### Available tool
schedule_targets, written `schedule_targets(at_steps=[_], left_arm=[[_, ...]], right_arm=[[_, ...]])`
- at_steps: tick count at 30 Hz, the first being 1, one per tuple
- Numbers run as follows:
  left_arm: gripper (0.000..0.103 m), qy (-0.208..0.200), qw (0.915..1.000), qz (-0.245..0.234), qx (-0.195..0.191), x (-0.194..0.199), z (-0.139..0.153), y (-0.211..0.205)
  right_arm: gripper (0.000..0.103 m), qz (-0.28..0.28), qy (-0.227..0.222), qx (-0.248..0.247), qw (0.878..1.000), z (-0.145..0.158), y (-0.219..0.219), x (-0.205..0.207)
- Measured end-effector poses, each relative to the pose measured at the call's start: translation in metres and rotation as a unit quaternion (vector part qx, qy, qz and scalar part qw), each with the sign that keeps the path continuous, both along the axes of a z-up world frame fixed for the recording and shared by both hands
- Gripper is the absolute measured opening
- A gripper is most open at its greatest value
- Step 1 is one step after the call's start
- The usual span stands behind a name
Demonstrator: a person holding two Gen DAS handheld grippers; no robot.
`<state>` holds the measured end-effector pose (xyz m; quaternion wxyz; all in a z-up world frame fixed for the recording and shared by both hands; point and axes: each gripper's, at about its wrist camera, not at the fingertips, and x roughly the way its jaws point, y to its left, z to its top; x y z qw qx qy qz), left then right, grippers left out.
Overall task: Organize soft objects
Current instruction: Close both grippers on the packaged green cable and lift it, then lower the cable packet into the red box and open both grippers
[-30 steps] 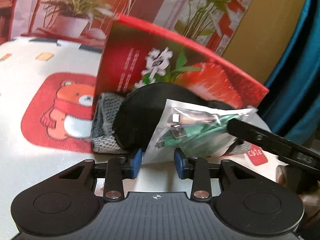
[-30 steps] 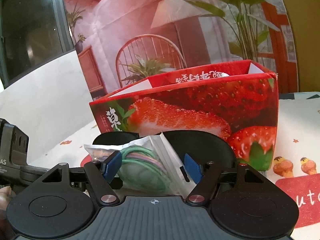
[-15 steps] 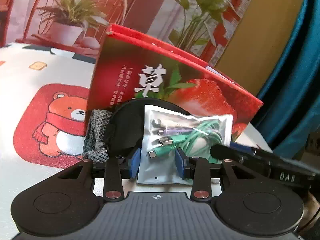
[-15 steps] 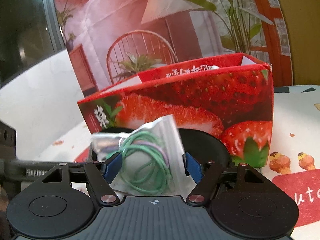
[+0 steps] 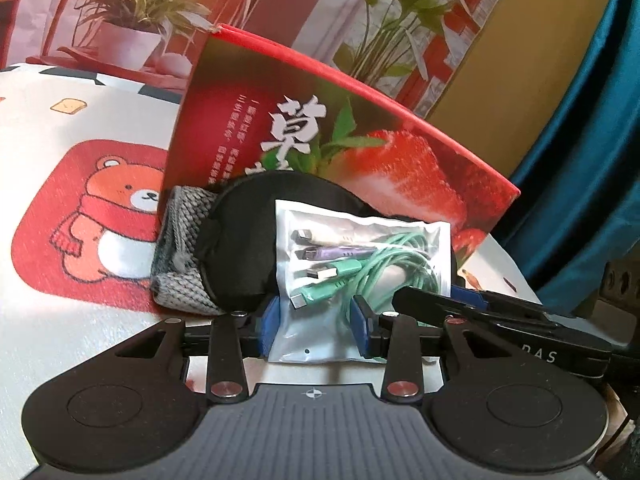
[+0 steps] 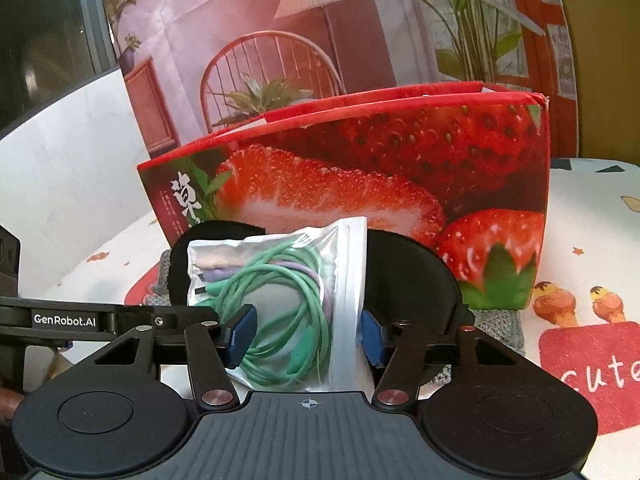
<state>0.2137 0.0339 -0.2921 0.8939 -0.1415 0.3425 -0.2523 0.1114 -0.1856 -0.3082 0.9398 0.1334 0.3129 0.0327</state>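
A clear plastic bag of green and purple cables [image 5: 360, 264] stands upright between both grippers, in front of a black eye mask [image 5: 244, 236] and a grey knitted cloth [image 5: 176, 248]. My left gripper [image 5: 316, 324] is shut on the bag's lower left end. My right gripper [image 6: 306, 332] is shut on the same bag [image 6: 280, 292] at its other end. A red strawberry-print box [image 5: 360, 152] stands open-topped right behind; it also shows in the right wrist view [image 6: 360, 184].
The table has a white cloth with a red bear patch [image 5: 92, 220] on the left and a red "cute" patch [image 6: 592, 368] on the right. A printed backdrop [image 6: 320, 20] stands behind the box. A teal curtain [image 5: 592, 160] hangs at right.
The cable bag has been lifted off the eye mask and turned upright. Both grippers have risen slightly with it and drawn closer to the box.
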Motion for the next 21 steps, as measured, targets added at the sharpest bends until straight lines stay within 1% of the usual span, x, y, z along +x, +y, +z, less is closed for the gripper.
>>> schedule_targets(at_steps=[5,13,21], left_arm=[[0.039,0.001,0.9999,-0.01,0.008,-0.005,0.002,-0.003],[0.039,-0.006,0.9997,-0.015,0.016,-0.012,0.01,-0.004],[0.039,-0.021,0.999,-0.02,0.032,-0.026,0.022,-0.006]], right_arm=[[0.042,0.0,0.005,-0.004,1.0,0.003,0.003,-0.007],[0.04,0.001,0.005,-0.001,1.0,0.009,0.006,-0.017],[0.04,0.002,-0.01,0.004,1.0,0.022,0.008,-0.034]])
